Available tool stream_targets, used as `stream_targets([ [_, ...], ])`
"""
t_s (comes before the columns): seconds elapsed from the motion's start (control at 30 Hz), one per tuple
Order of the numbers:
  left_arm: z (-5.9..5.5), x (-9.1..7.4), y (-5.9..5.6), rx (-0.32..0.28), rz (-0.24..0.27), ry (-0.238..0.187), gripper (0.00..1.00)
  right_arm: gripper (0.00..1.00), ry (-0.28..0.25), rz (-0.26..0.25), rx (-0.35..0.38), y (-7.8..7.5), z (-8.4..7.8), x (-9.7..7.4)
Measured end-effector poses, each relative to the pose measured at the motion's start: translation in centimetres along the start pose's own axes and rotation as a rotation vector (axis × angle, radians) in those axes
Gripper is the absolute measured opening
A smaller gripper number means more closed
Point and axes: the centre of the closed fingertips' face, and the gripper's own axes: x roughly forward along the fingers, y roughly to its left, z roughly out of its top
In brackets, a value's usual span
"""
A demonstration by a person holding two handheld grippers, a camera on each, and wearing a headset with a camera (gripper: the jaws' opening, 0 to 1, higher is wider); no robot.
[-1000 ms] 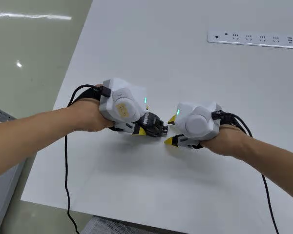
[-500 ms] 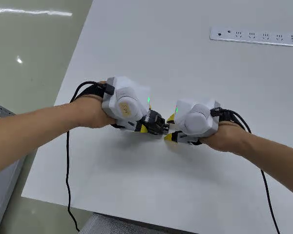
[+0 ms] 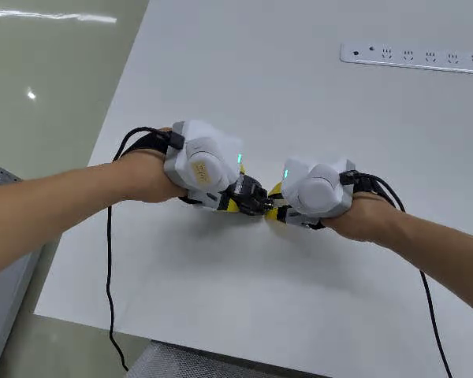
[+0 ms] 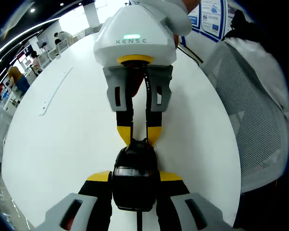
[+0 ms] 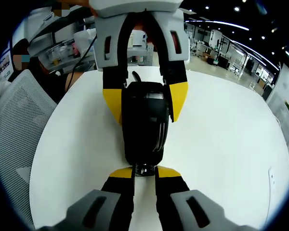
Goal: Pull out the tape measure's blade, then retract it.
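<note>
A black tape measure [image 3: 253,197] sits low over the white table [image 3: 299,94]. My left gripper [image 3: 238,201] is shut on its case, with a yellow-tipped jaw on each side of the case [image 4: 135,180]. Facing it, my right gripper [image 3: 273,211] meets the front of the case. In the right gripper view the tape measure [image 5: 143,120] stands straight ahead. The right gripper [image 5: 144,172] has its jaws narrowed onto the small metal blade tip [image 5: 143,169] at the case's mouth. No length of blade shows outside the case.
A white power strip [image 3: 414,57] lies at the table's far right. The table's left edge drops to the floor [image 3: 55,71]. Black cables [image 3: 108,260] trail from both grippers. A mesh chair back [image 4: 260,120] stands near the table's near side.
The right gripper has moved left, so the gap to the tape measure is gone and its tips now sit at the case's front. The left gripper shifted slightly right with the case.
</note>
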Motion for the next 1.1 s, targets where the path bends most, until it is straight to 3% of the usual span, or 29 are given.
stream_targets([
  [0.33, 0.06, 0.10, -0.05, 0.016, -0.006, 0.003, 0.31, 0.15, 0.014, 0.012, -0.015, 0.05, -0.19, 0.02],
  [0.53, 0.07, 0.12, -0.04, 0.022, -0.002, -0.017, 0.31, 0.15, 0.011, 0.016, -0.016, 0.02, -0.35, 0.03],
  [1.1, 0.06, 0.19, 0.03, 0.015, 0.001, -0.003, 0.30, 0.13, -0.010, 0.003, -0.062, 0.02, -0.42, -0.15],
])
